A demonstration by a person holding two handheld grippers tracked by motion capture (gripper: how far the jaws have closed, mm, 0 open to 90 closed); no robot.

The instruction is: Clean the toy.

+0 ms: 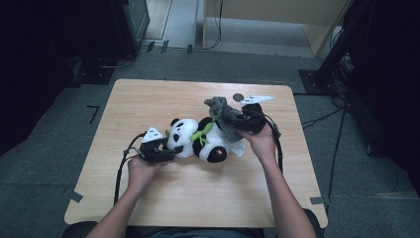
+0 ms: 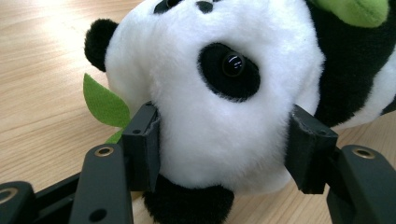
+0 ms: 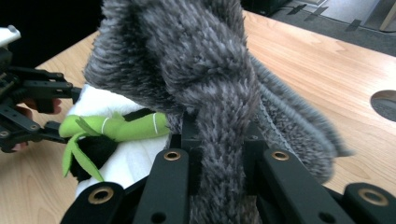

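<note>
Pale wooden table (image 1: pixel 198 198), grey carpet (image 1: pixel 49 148)

The panda (image 2: pixel 210 116) is soft, matt plush with a glossy plastic eye (image 2: pixel 233 64) and felt leaves (image 2: pixel 105 105). Beside the panda, the grey scarf (image 3: pixel 196 70) is shaggy fleece. The desk (image 1: pixel 148 99) is smooth pale wood; the tongs (image 2: pixel 219 163) are matt black plastic.
</note>
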